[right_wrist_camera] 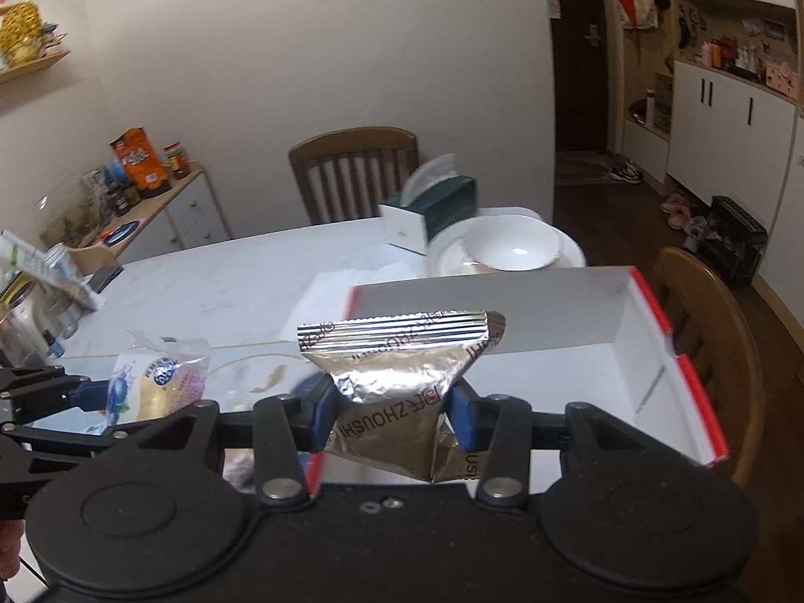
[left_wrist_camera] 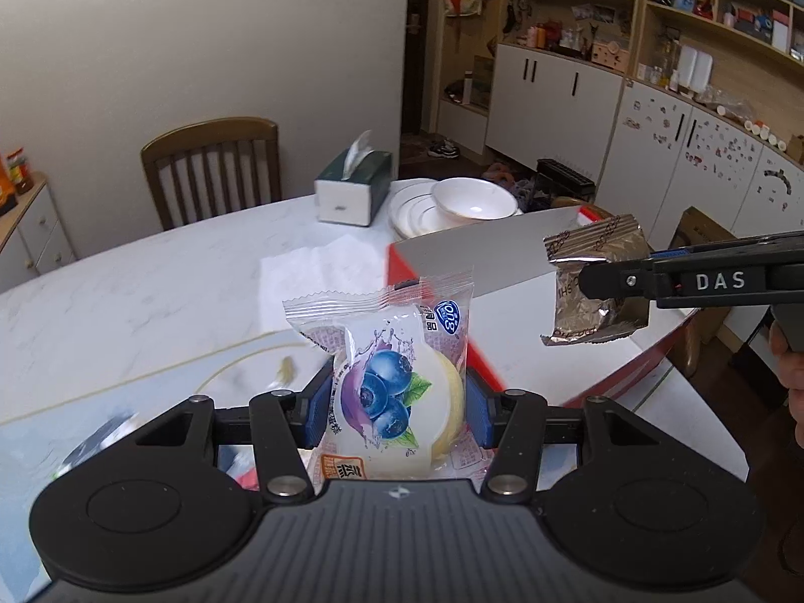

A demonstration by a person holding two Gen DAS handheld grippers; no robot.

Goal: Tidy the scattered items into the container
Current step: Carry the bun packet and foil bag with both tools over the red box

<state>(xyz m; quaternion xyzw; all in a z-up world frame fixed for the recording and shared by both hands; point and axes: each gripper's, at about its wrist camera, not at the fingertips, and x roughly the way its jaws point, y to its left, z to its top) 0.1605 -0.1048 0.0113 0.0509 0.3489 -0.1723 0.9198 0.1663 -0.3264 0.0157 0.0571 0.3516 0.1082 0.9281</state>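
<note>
My left gripper point(left_wrist_camera: 397, 404) is shut on a clear snack packet printed with blueberries point(left_wrist_camera: 397, 377), held upright above the white marble table point(left_wrist_camera: 151, 291). My right gripper point(right_wrist_camera: 389, 404) is shut on a crumpled silver foil packet point(right_wrist_camera: 397, 367), held over the near edge of the red-rimmed white box point(right_wrist_camera: 648, 331). In the left wrist view the right gripper point(left_wrist_camera: 603, 284) comes in from the right with the silver foil packet point(left_wrist_camera: 595, 281) over the red-rimmed box point(left_wrist_camera: 482, 256). The right wrist view shows the left gripper point(right_wrist_camera: 100, 397) and the blueberry packet point(right_wrist_camera: 156, 382) at the lower left.
A green tissue box point(left_wrist_camera: 352, 191) and a white bowl on stacked plates point(left_wrist_camera: 452, 203) stand behind the red-rimmed box. A white paper napkin point(left_wrist_camera: 316, 271) lies beside it. A wooden chair point(left_wrist_camera: 211, 166) stands at the far side, another chair point(right_wrist_camera: 703, 331) right of the box. Jars and packets point(right_wrist_camera: 30, 281) crowd the table's left end.
</note>
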